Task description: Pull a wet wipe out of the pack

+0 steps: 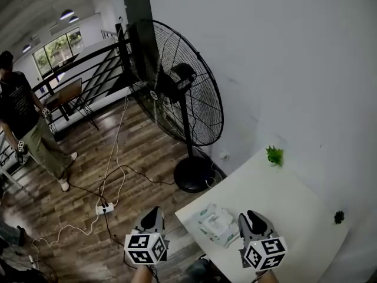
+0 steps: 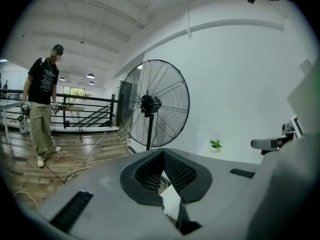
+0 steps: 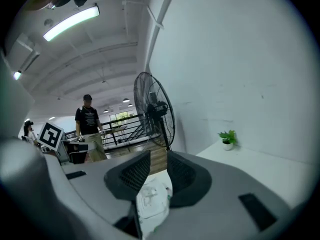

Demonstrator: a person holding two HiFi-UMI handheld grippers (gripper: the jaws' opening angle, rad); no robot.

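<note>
The right gripper hangs above the near edge of the table, its jaws a little apart and empty. The wet wipe pack lies flat just to its left, near the table's near-left corner. The left gripper has its jaws pressed together on nothing and hovers beyond that corner, over the floor.
</note>
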